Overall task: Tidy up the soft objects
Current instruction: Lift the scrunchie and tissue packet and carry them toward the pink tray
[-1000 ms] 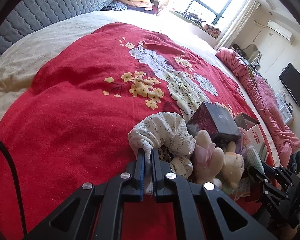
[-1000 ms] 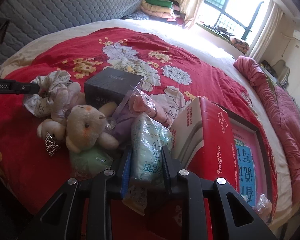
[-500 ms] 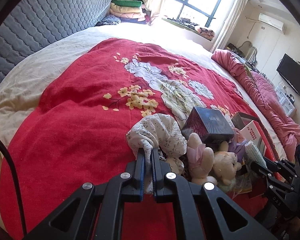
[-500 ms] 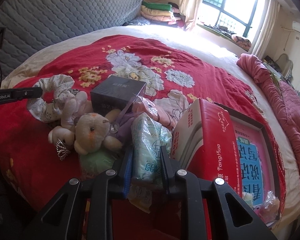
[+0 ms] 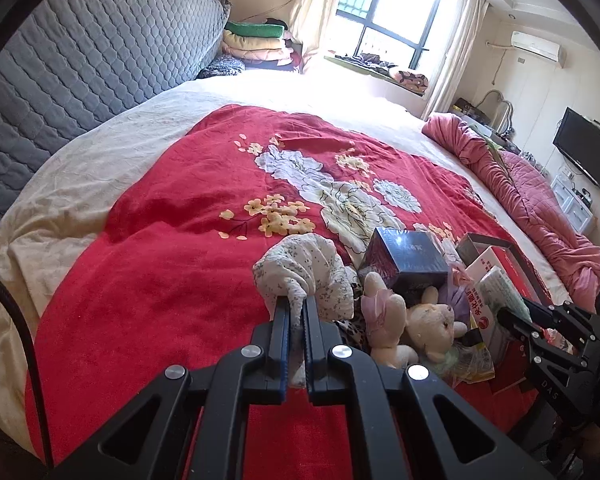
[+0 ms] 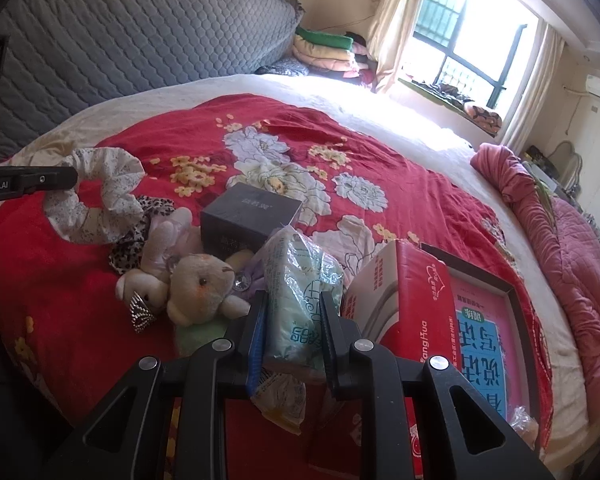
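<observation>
Bedroom; wide bed under a red floral bedspread (image 5: 172,264), cream sheet showing at its edges.

Nearest, left wrist view: left gripper (image 5: 296,306), jaws pressed together on a fold of the white floral scrunchie (image 5: 304,272). The scrunchie is pinched at its near side and hangs as a loop; in the right wrist view its lower part is touching a leopard-print scrunchie (image 6: 140,236), partly hidden beneath it.

Nearest, right wrist view: right gripper (image 6: 294,312), fingers clamped on either side of a pale green tissue pack (image 6: 300,292) in clear wrap, the pack standing upright between them.

Just beside, on the bedspread: two plush toys in a heap, a pale bunny (image 6: 160,240) and a cream bear (image 6: 200,288), the bear lying against the tissue pack's left side. A silver fan-shaped clip (image 6: 142,312) lies at the toys' near edge.

Behind the toys: dark box (image 6: 248,216), touching them.

Right of the tissue pack: red-and-white carton (image 6: 412,300) marked "YangHua", leaning by a dark-framed tray (image 6: 508,292) holding a pink and blue printed sheet.

Farther: rolled pink quilt (image 5: 540,208) along the bed's right edge; grey quilted headboard (image 5: 80,68) at left.

Farthest: stack of folded blankets (image 5: 256,40), curtained window (image 5: 384,16), wall television (image 5: 584,152), air conditioner (image 5: 536,44).
</observation>
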`<act>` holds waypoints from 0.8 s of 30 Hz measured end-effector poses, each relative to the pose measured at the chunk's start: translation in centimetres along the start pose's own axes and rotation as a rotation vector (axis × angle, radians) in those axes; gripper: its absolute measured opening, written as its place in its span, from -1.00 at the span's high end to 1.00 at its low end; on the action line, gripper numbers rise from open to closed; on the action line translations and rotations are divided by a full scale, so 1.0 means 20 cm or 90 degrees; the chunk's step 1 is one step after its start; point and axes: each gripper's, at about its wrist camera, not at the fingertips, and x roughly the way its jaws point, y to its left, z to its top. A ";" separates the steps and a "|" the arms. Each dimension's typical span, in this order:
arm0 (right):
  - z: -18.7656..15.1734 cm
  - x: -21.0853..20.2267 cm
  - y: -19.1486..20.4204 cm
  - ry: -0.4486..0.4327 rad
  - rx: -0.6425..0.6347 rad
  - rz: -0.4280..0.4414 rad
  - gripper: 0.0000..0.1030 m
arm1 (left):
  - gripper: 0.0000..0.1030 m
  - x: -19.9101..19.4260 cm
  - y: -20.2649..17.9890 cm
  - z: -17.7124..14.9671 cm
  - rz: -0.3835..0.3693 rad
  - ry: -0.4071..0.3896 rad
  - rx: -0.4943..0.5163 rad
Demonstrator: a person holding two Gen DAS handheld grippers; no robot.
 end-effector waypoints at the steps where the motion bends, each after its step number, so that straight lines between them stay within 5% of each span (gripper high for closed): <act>1: 0.00 -0.01 -0.01 -0.003 0.003 0.000 0.51 | 0.89 -0.01 -0.01 0.00 -0.002 0.002 -0.002; 24: 0.00 -0.12 -0.05 -0.028 0.030 0.025 0.51 | 0.89 -0.20 -0.24 -0.03 0.041 -0.010 0.050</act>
